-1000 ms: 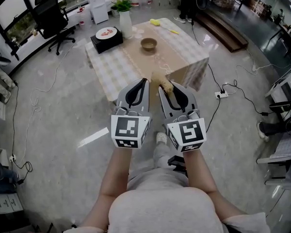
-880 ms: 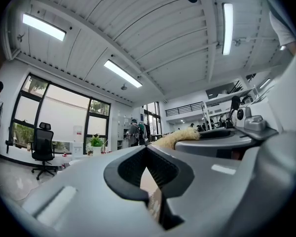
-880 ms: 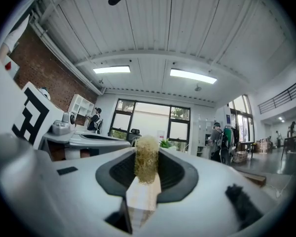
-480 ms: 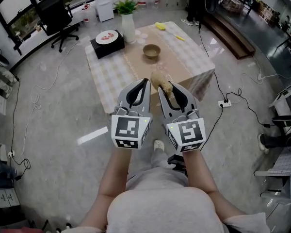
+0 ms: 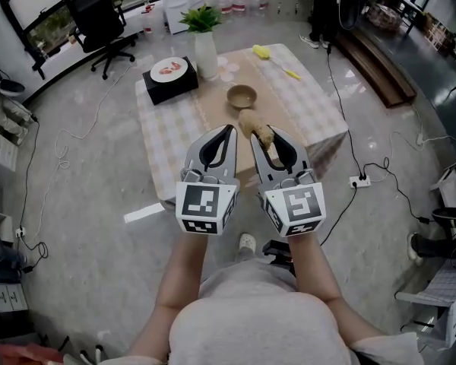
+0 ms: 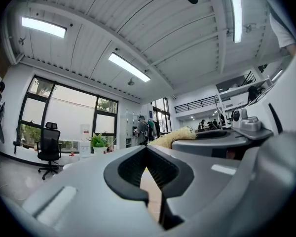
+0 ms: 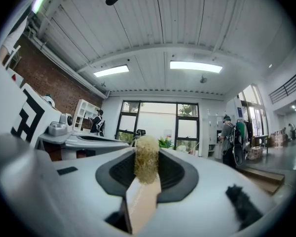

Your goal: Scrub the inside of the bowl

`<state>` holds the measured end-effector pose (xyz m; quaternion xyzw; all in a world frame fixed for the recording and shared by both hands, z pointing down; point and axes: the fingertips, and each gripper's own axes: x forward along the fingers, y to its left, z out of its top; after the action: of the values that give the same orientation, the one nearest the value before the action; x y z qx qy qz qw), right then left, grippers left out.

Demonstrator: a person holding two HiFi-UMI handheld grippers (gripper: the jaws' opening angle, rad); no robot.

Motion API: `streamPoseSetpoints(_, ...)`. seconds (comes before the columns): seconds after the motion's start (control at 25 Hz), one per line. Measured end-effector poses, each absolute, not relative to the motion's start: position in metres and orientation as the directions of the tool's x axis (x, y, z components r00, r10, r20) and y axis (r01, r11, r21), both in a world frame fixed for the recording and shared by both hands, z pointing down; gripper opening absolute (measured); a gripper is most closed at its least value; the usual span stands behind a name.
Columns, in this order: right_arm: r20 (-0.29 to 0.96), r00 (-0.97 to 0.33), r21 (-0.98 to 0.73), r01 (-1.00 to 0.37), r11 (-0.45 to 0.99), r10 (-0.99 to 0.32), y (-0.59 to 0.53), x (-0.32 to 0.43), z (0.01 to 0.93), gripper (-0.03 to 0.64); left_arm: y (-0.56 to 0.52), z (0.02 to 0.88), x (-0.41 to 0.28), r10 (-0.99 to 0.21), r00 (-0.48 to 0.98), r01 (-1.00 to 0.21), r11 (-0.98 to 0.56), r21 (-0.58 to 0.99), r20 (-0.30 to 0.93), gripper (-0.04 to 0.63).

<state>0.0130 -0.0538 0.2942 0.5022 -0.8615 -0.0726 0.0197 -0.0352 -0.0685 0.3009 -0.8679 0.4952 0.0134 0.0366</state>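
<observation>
A small brown bowl (image 5: 242, 95) stands on the beige runner of a low table (image 5: 167, 131) ahead of me. Both grippers are held up side by side in front of my body, short of the table. My right gripper (image 5: 261, 134) is shut on a scrubber (image 5: 256, 125) with a pale wooden handle and a straw-coloured fibrous head (image 7: 147, 158) that sticks up past the jaws. My left gripper (image 5: 227, 130) is shut with nothing between its jaws. In the left gripper view the scrubber head (image 6: 175, 138) shows beside that gripper (image 6: 147, 150).
On the table stand a plant in a white vase (image 5: 205, 46), a black box with a plate (image 5: 170, 73) on it, and a yellow brush (image 5: 267, 53). An office chair (image 5: 102, 21) is at the far left. Cables and a power strip (image 5: 360, 179) lie on the floor right of the table.
The table and bowl have come nearer and lower in the head view as I walk towards them. Both grippers keep the same pose, with the scrubber still held.
</observation>
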Motion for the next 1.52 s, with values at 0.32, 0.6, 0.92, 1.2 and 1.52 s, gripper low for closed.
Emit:
streamPoseSetpoints(0.32,-0.027,-0.539,0.124,-0.837,0.532,-0.842,-0.097,0.04,0.298,0.103,-0.113,0.309,-0.014,-0.889,0.456,-0.89,-0.455,-0.032,-0.046,0.005)
streamPoseSetpoints(0.6,-0.023,-0.545,0.084,-0.836,0.541,-0.838,-0.115,0.059,0.305,0.103,-0.133,0.321,-0.003,-0.9,0.436,-0.9,-0.435,-0.036,-0.011,0.005)
streamPoseSetpoints(0.92,0.0,-0.551,0.053,-0.833,0.55,-0.834,-0.129,0.067,0.315,0.103,-0.144,0.328,-0.008,-0.91,0.415,-0.91,-0.415,0.004,-0.015,0.005)
streamPoseSetpoints(1.2,0.003,-0.548,0.039,-0.836,0.548,-0.837,-0.152,0.071,0.321,0.103,-0.169,0.349,0.003,-0.873,0.483,-0.875,-0.484,0.004,0.069,0.02)
streamPoseSetpoints(1.52,0.038,-0.544,0.044,-0.837,0.545,-0.838,-0.195,0.07,0.33,0.103,-0.211,0.374,0.014,-0.812,0.568,-0.823,-0.563,0.074,0.136,0.223)
